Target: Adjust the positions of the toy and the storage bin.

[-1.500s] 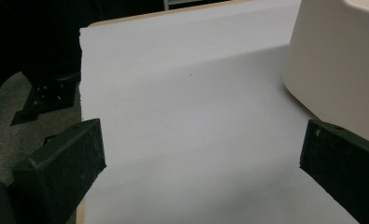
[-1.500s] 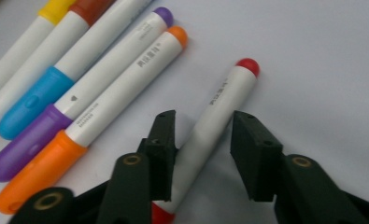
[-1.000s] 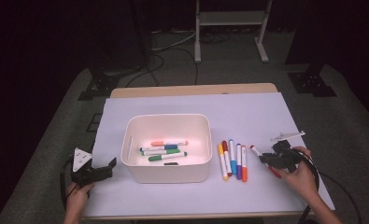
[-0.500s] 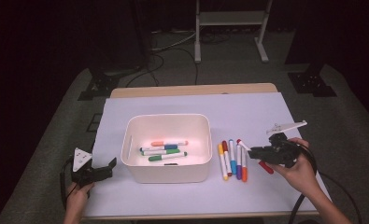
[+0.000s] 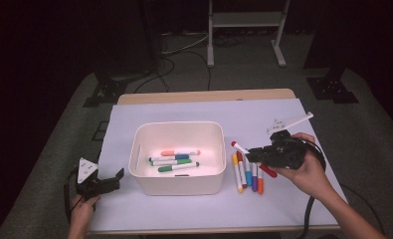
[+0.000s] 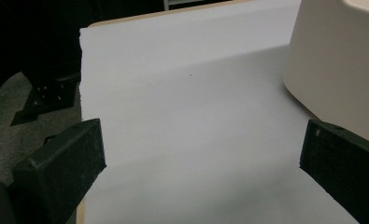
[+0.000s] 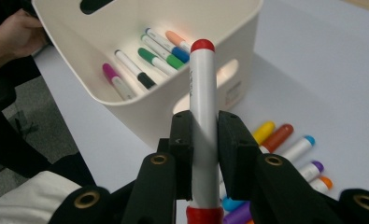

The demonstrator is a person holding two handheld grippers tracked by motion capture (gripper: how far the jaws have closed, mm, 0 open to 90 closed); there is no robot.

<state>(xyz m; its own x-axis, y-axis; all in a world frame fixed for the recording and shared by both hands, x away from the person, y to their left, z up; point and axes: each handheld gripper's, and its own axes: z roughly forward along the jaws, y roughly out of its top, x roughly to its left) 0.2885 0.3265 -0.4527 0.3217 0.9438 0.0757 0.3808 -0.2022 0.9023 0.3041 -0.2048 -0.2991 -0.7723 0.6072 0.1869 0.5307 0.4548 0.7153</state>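
White-covered table (image 5: 194,110) w/ bin (image 5: 176,186) & loose markers (image 5: 247,174).

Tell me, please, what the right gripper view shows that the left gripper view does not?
The right gripper view alone has the right gripper shut on a red marker, markers inside the bin, among them a pink one, and loose markers on the table. The left gripper view alone has the left gripper, its fingers wide apart with nothing between them. Both share the bin and the white table.
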